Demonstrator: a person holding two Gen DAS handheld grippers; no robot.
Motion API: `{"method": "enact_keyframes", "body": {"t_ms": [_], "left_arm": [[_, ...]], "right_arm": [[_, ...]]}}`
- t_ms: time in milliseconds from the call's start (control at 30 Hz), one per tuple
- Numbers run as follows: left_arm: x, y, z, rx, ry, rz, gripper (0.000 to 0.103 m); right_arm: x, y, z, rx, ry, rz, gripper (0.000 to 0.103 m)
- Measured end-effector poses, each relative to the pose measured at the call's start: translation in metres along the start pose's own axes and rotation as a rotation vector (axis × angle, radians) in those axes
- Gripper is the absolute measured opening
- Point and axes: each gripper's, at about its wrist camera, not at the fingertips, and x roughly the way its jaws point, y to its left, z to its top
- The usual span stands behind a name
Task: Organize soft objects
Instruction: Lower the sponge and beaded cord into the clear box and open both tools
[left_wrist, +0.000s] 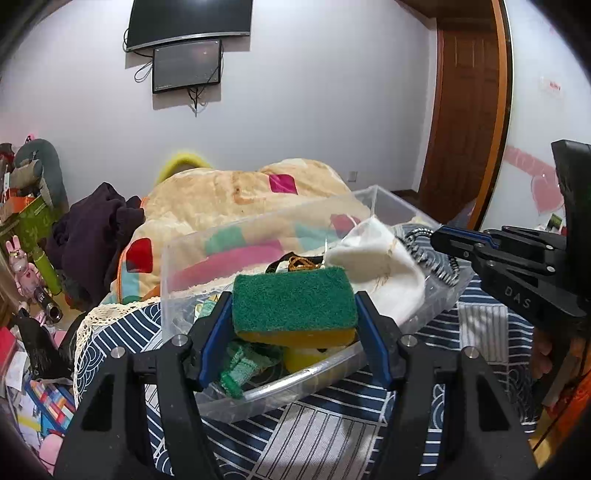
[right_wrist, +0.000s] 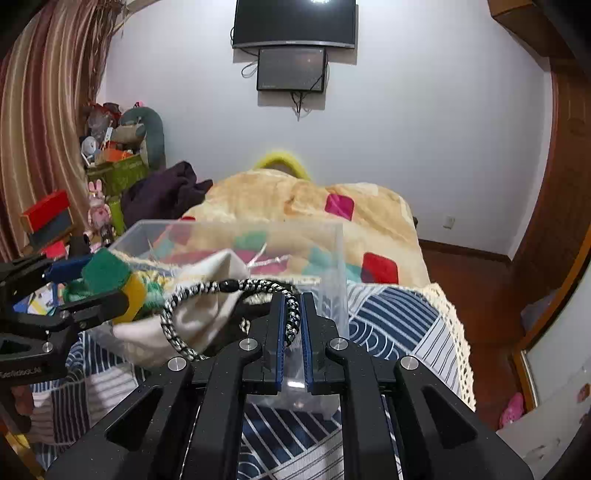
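My left gripper is shut on a green-and-yellow sponge and holds it over the near end of a clear plastic bin. The sponge also shows in the right wrist view. My right gripper is shut on a black-and-white braided cord at the bin's right side; the cord loops over a white cloth. In the left wrist view the right gripper holds the cord beside the white cloth. A green knitted piece and a yellow item lie in the bin.
The bin stands on a blue-and-white patterned cover with a lace edge. Behind it lie a colourful blanket and dark clothes. Toys and boxes crowd the left; a wooden door is at the right.
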Motion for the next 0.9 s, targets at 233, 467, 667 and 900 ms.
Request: {"method": "enact_keyframes", "body": {"t_ms": [233,467,667,900], "left_arm": [[0.000,0.002,-0.001,-0.014,0.037,0.001,0.070],[-0.030,0.006,0.004,-0.041,-0.015,-0.009,0.072],[-0.080,0.006,0.014,-0.057,-0.126,-0.014,0.075],[-0.140,-0.002,0.020,-0.072,-0.249,0.014,0.075]], "right_arm": [[0.000,-0.005,0.001,0.004,0.052,0.034,0.015],[-0.027,0.000,0.008,-0.006,-0.002,0.051,0.023],[-0.070,0.005,0.020,-0.004,-0.109,0.074,0.024],[-0.123,0.010,0.023,0.027,-0.230,0.117,0.035]]}}
